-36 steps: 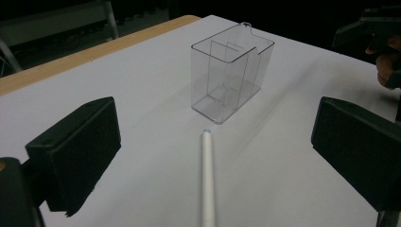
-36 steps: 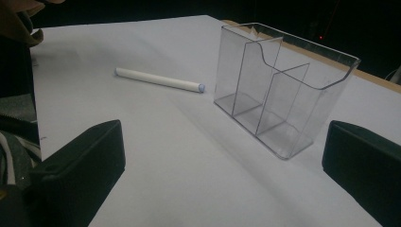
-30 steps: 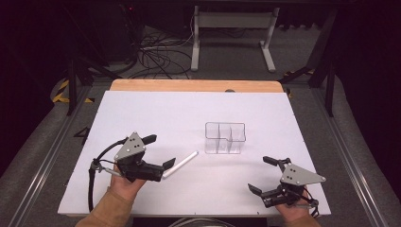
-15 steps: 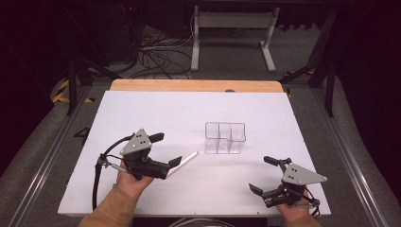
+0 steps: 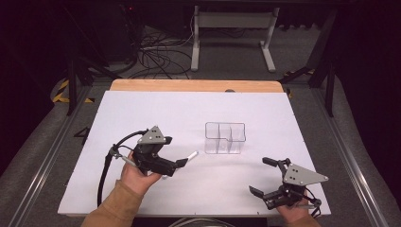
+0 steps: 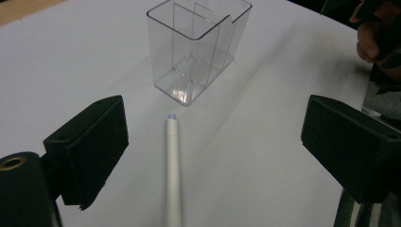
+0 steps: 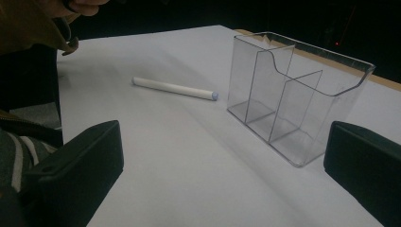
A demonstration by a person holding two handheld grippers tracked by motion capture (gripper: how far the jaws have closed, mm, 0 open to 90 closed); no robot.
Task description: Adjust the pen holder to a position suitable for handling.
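A white pen (image 5: 191, 155) lies flat on the white table (image 5: 189, 109), its tip toward a clear divided container (image 5: 225, 138). My left gripper (image 5: 177, 151) sits over the pen's near end. In the left gripper view the pen (image 6: 172, 170) runs between the wide-apart jaws of the left gripper (image 6: 213, 146), touching neither; they have just been closing a little. The container (image 6: 198, 47) stands just beyond the pen tip. My right gripper (image 5: 259, 176) rests open near the front right edge, facing the container (image 7: 293, 94) and the pen (image 7: 174, 88).
A wooden strip (image 5: 189, 85) borders the table's far edge. Cables and a metal stand lie on the floor beyond. The other hand (image 6: 373, 42) appears at the top right of the left gripper view.
The left gripper has moved right, toward the container, so more of the pen now lies between its jaws. The pen, the container and the right gripper have stayed put.
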